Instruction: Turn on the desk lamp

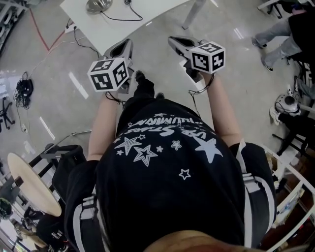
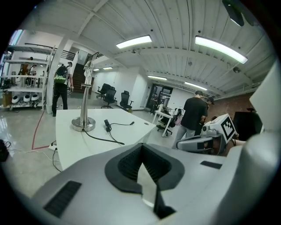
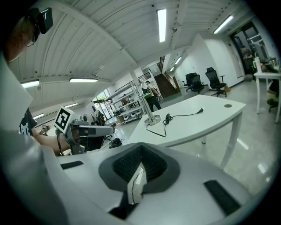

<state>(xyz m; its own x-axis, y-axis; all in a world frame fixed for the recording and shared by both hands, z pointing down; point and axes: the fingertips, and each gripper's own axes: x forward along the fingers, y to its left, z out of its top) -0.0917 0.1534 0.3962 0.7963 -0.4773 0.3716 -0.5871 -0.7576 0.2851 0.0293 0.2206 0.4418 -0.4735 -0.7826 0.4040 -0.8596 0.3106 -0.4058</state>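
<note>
The desk lamp (image 2: 83, 124) has a round metal base and an upright pole, and it stands on a white table (image 2: 79, 147); the same lamp (image 3: 152, 118) appears in the right gripper view. Its black cord carries an inline switch (image 2: 107, 125) that lies on the tabletop. In the head view the lamp base (image 1: 98, 5) is at the top edge. My left gripper (image 1: 125, 44) and right gripper (image 1: 174, 40) hang over the floor short of the table (image 1: 123, 19). Both are shut with nothing in them, and both point toward it.
A person in black (image 2: 193, 116) stands beyond the table's right end, and another stands by shelves (image 2: 60, 88). Office chairs (image 2: 115, 97) are at the back. Cables and a red cord (image 1: 39, 32) lie on the floor left of the table. A round wooden stool (image 1: 27, 182) is behind me on the left.
</note>
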